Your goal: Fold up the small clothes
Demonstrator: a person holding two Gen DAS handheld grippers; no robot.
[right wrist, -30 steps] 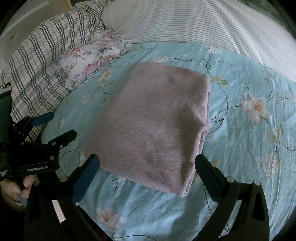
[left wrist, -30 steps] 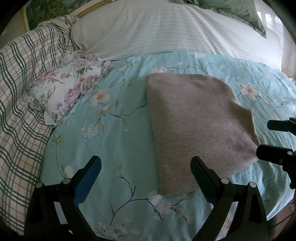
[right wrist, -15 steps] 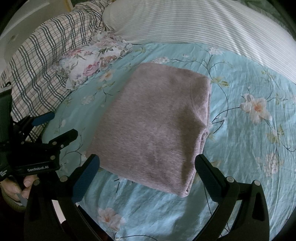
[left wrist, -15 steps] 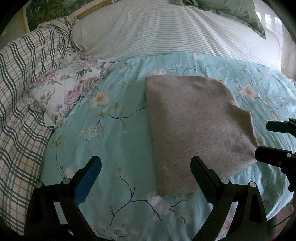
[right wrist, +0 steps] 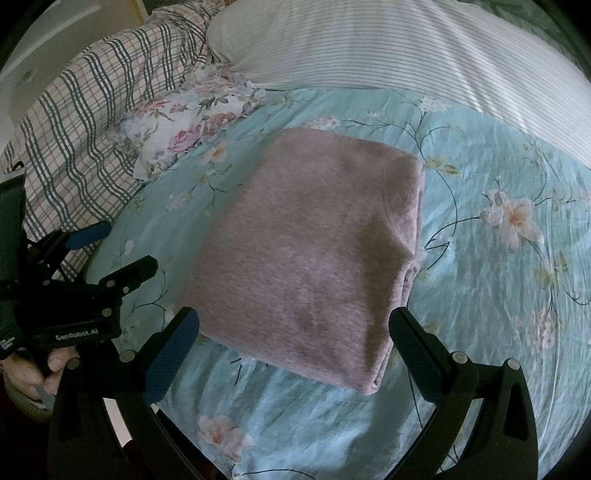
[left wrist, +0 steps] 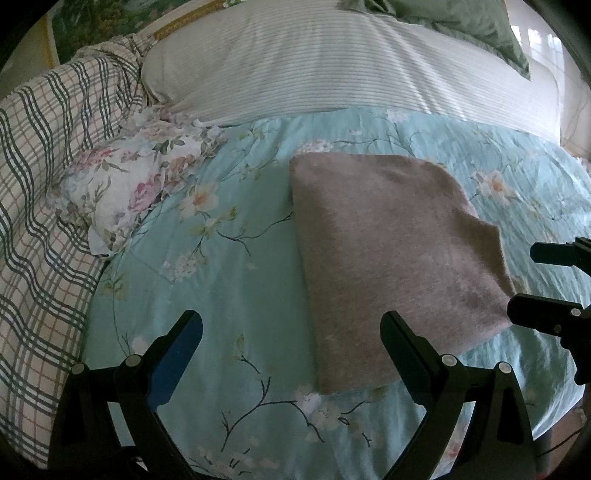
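Observation:
A dusty-pink knit garment [left wrist: 391,258] [right wrist: 314,251] lies folded into a flat rectangle on the light blue floral bedsheet [left wrist: 236,280] [right wrist: 491,280]. My left gripper [left wrist: 291,332] hovers open just short of the garment's near left corner, holding nothing. My right gripper [right wrist: 295,326] is open too, its fingers spread either side of the near edge of the fold, above it. Each gripper shows in the other's view: the right one [left wrist: 546,284] at the garment's right edge, the left one [right wrist: 114,251] to the left with a hand [right wrist: 33,373] on its handle.
A small folded floral cloth [left wrist: 136,188] [right wrist: 192,122] sits at the back left. A plaid blanket [left wrist: 40,206] [right wrist: 92,125] lies bunched along the left. A striped pillow [left wrist: 332,62] [right wrist: 406,48] runs across the head of the bed, with a green pillow [left wrist: 461,18] behind it.
Both grippers have drawn back a little from the folded garment, staying open. The garment itself has not moved.

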